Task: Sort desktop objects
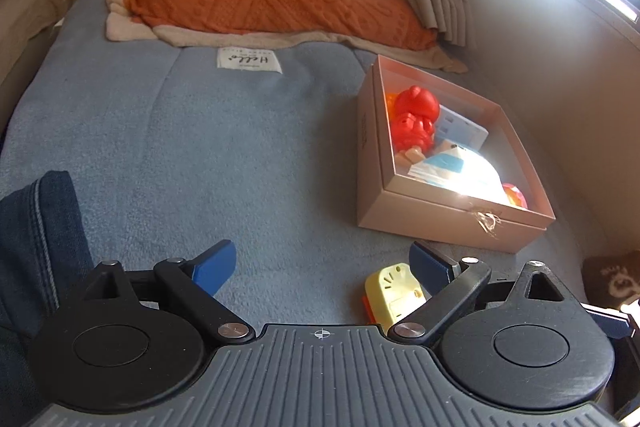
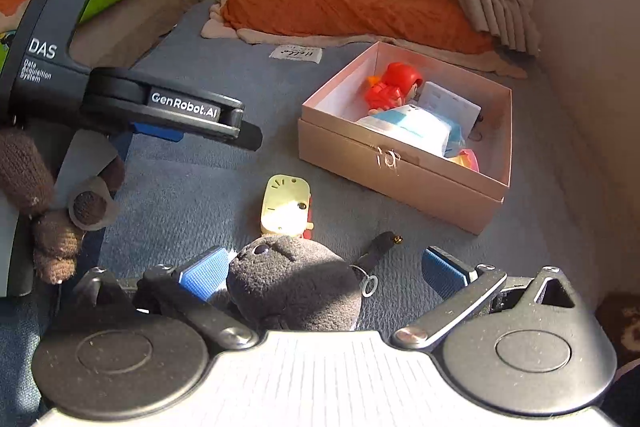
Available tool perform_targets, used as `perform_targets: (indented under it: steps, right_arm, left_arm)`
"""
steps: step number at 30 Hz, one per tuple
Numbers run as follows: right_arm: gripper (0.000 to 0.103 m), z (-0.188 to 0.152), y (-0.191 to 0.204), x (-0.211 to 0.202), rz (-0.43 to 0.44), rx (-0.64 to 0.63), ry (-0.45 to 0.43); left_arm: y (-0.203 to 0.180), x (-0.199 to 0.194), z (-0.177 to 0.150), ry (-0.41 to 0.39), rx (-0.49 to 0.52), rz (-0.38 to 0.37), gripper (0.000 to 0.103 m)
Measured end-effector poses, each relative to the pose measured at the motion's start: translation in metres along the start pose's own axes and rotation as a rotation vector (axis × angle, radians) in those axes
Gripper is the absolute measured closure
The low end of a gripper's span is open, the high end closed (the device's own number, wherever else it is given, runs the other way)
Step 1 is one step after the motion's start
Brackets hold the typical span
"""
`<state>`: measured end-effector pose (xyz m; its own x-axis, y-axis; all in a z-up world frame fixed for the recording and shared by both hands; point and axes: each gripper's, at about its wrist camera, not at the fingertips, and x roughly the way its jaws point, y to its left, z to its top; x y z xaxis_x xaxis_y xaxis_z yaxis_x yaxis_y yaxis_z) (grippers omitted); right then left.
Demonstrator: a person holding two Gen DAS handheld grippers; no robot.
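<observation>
Just short of the box (image 2: 404, 163) on the bed (image 2: 192, 187), the soft, light plush (image 2: 294, 285) sat between the released right tool (image 2: 326, 273), likely best squeezed across its head, the left tool (image 1: 324, 263) also released.

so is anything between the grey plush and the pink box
Nothing visible on the direct line. The grey plush sits between the open right tool's fingers; bare blanket runs to the pink box. The yellow toy lies left of that path.
</observation>
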<state>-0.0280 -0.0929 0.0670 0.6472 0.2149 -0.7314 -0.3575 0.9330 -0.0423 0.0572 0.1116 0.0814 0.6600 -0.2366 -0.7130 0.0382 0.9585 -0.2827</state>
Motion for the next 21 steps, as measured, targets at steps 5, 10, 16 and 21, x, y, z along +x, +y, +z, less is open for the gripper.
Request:
perform_targets:
  steps: [5,10,16,21]
  right_arm:
    - [0.008,0.02,-0.033,0.007,-0.06,0.13,-0.034]
    - [0.014,0.019,-0.057,0.053,-0.024,0.214,0.151]
    - [0.011,-0.01,-0.024,0.023,0.161,0.059,0.225]
    - [0.002,-0.034,-0.009,0.004,0.133,-0.049,0.271]
  left_arm:
    - [-0.002,0.008,-0.004,0.02,0.011,0.001,0.006]
    - [-0.003,0.011,-0.007,0.032,0.021,0.005,0.005]
    - [0.0,0.011,-0.007,0.033,0.01,0.009,0.004]
    - [0.001,0.011,-0.007,0.035,0.008,0.012,0.003]
